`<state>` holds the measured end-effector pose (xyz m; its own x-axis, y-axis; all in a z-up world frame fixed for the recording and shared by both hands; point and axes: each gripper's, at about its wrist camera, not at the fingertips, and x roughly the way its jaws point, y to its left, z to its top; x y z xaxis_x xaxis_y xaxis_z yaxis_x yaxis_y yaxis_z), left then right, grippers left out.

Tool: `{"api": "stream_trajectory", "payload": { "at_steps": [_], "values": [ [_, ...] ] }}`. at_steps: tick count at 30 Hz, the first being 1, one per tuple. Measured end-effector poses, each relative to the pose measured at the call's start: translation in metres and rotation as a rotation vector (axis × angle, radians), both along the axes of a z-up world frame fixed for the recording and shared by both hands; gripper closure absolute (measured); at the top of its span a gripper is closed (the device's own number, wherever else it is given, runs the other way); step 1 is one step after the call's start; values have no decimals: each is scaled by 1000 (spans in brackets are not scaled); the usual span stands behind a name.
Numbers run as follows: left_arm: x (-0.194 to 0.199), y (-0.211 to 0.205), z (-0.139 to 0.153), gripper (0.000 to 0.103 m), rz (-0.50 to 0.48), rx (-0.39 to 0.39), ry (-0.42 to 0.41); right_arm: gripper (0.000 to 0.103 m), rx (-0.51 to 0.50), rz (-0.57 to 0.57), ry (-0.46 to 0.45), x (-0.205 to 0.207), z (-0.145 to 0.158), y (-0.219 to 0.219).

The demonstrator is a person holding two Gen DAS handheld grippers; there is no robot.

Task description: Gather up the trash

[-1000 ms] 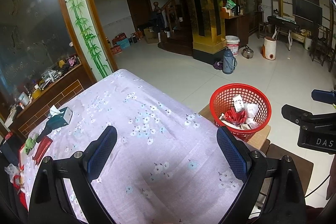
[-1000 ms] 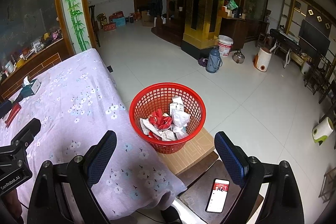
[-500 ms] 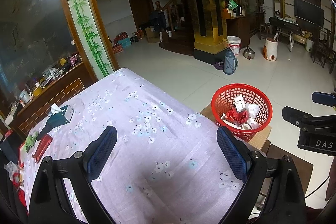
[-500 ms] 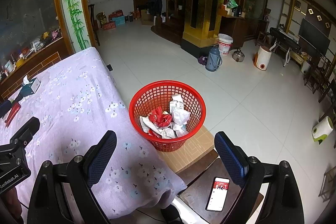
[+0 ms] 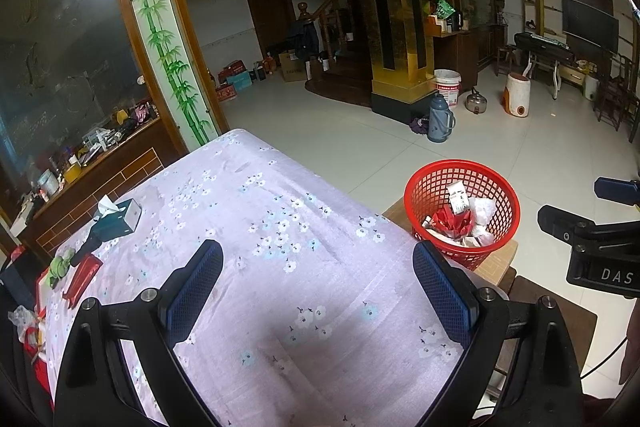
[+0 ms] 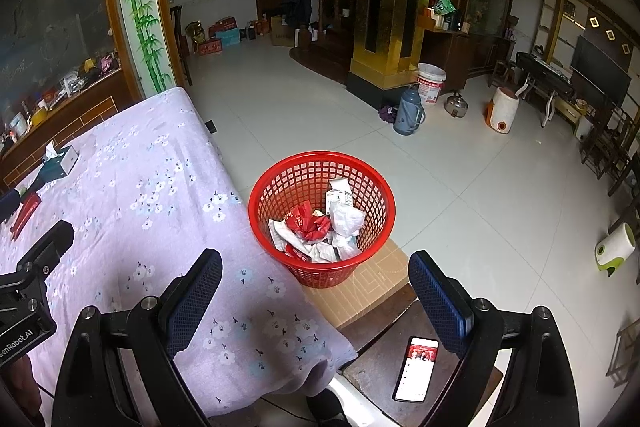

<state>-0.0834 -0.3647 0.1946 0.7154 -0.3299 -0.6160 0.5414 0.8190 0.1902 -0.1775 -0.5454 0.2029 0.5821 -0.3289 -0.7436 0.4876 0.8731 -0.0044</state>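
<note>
Beside the floral-clothed table (image 6: 132,187), crumpled wrappers (image 6: 320,227) are held in a red basket (image 6: 280,183); both grippers (image 5: 318,287) (image 6: 316,297) are held spread, empty.

left gripper (image 5: 318,291): black frame, two blue fingers with gridded pads, silver screws | right gripper (image 6: 316,297): same black frame, blue gridded pads, silver screws; white "DAS" lettering on its side | thin black cable (image 5: 606,355)

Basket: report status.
Left gripper open, empty. Right gripper open, empty. Basket on cardboard box, holds trash. Nothing in the way.
</note>
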Motion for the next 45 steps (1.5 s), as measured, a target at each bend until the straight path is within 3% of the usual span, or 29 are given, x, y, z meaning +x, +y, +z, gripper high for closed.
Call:
{"api": "stream_trajectory", "payload": {
  "at_steps": [33,40,45],
  "values": [
    [4,7,-1,8,22,-10,17,7,-1,8,11,0,-5,2],
    [12,38,-10,8,112,-40,85,7,1,37,36,7,-11,10],
    [24,94,-30,8,267,-76,169,7,4,106,80,21,-23,30]
  ]
}}
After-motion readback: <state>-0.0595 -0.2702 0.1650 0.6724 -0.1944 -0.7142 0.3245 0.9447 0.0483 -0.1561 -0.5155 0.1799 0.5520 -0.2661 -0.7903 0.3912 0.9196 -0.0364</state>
